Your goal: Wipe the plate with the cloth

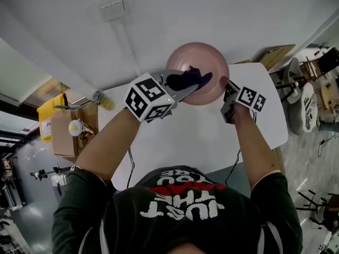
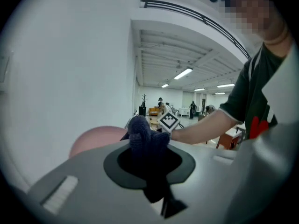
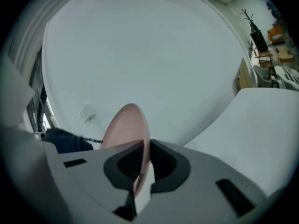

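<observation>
The pink plate (image 1: 204, 62) is held up off the white bench (image 1: 185, 136), standing on edge in front of the pale wall (image 1: 175, 15); the right gripper (image 3: 142, 164) has its fingers clenched on the plate's rim, one on each face, as the right gripper view shows. Just beside the plate's face is the dark blue cloth (image 1: 189, 80), bunched into a wad and gripped tight between the fingers of the left gripper (image 2: 148, 157); in the head view the cloth overlaps the plate, though whether they touch cannot be told. Both grippers point away from the person, roughly level, close together above the bench; at the bench's left end stand a cardboard box (image 1: 66, 134) and a small bottle (image 1: 103, 100).
</observation>
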The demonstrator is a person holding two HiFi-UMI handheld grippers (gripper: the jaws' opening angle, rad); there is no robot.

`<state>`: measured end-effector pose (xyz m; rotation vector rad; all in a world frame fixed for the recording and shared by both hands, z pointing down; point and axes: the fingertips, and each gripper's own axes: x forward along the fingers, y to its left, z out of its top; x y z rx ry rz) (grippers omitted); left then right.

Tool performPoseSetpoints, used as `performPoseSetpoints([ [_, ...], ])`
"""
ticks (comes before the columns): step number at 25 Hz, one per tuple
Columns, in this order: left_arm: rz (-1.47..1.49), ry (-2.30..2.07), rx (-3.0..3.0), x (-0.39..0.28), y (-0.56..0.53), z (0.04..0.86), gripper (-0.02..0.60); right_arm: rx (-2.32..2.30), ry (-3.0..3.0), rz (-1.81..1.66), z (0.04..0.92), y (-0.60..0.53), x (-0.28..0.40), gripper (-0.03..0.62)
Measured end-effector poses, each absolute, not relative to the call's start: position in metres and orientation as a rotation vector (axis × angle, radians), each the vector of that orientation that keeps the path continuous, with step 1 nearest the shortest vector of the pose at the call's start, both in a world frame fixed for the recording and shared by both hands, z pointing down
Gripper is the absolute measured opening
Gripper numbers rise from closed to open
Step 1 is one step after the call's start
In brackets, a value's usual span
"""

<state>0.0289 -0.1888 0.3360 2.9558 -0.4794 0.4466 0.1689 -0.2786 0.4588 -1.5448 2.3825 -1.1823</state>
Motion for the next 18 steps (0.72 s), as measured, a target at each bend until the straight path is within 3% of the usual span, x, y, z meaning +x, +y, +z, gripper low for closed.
performPoseSetpoints([
  [7, 0.692, -0.471, 2.947, 0.079, -0.151, 0.404, 0.054, -1.514, 2.311, -1.099, 0.398, -0.309, 0.142, 0.018],
  [18, 0.474, -0.924, 2.938, 0.078, -0.183, 0.423, 0.053, -1.395, 2.224, -1.154, 0.387, -0.297, 0.127, 0.017],
])
